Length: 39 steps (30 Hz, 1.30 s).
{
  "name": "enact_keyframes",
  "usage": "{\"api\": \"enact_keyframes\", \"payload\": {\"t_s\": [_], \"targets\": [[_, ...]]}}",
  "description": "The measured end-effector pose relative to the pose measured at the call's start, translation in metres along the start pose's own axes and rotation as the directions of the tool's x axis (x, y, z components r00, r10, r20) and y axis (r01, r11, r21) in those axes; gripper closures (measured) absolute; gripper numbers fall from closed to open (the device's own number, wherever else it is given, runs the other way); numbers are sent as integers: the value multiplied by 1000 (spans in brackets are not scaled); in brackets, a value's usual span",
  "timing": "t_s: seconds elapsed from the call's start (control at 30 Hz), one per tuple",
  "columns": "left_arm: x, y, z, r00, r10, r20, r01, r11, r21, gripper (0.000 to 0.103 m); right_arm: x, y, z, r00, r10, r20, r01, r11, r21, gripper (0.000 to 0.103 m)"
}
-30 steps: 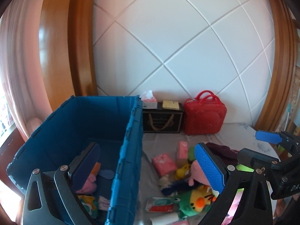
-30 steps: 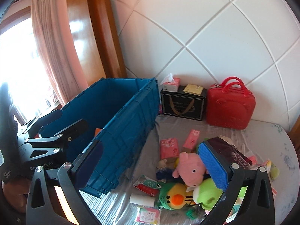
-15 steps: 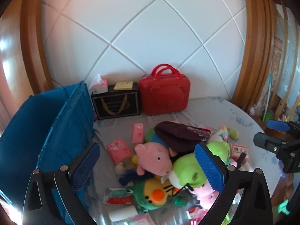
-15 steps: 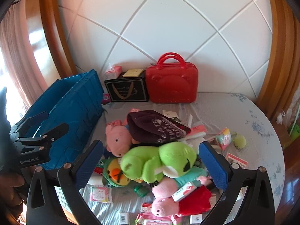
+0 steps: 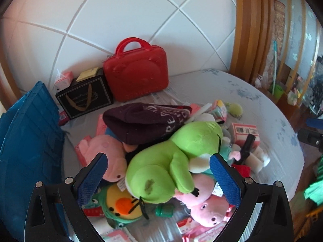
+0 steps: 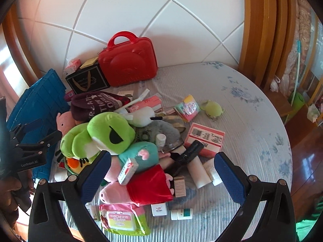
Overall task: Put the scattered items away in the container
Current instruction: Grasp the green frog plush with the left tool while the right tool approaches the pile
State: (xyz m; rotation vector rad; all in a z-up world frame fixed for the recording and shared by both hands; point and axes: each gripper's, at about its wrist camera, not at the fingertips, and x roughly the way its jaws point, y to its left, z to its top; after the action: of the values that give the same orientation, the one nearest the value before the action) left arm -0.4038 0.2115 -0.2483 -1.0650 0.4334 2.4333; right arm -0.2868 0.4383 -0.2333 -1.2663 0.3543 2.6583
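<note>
Both grippers hover with fingers spread and empty, the left gripper (image 5: 157, 169) framing the green frog plush (image 5: 173, 161) atop the bed's pile, so I'd pinch its body, then lift toward the blue crate (image 5: 26, 141) at left.

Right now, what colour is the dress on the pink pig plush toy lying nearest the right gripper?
Red; the pink pig plush toy wears a shiny red dress, clearest in the right wrist view.
</note>
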Motion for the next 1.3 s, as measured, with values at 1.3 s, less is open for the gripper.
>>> {"api": "enact_keyframes", "payload": {"t_s": [1.3], "targets": [[90,-18,-38,988,122,-99,-108,985,136,29,146,-118,-74,968,-63,-241,96,987,128,0]]}}
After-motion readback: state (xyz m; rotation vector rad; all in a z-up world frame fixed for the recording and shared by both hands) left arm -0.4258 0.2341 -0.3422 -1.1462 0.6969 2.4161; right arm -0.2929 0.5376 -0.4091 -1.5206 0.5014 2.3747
